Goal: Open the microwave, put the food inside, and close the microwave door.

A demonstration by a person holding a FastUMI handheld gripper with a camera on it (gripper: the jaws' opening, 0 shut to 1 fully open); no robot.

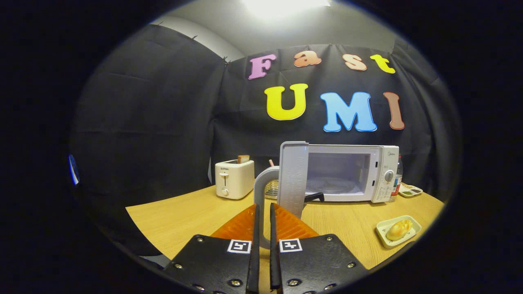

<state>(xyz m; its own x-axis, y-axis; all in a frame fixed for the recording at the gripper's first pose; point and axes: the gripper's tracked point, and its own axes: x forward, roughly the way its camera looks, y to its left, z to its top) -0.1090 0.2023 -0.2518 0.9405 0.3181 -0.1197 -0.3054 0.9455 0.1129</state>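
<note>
A: What's on the table (179, 218), L to R?
B: Toaster (234, 178) w/ bread in the slot, then microwave (351, 173), door (292, 176) swung wide open. Bottle just right of it.
A: Gripper (262, 212)?
B: Fingers nearly together, clamped on the door's handle (263, 181), which runs down betw. them.
A: Food?
B: Bun (399, 229) on a tray (384, 239), far right, near table's front, well apart from the fingers.

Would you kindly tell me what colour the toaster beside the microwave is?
Cream white, the toaster shows best in the gripper view.
</note>
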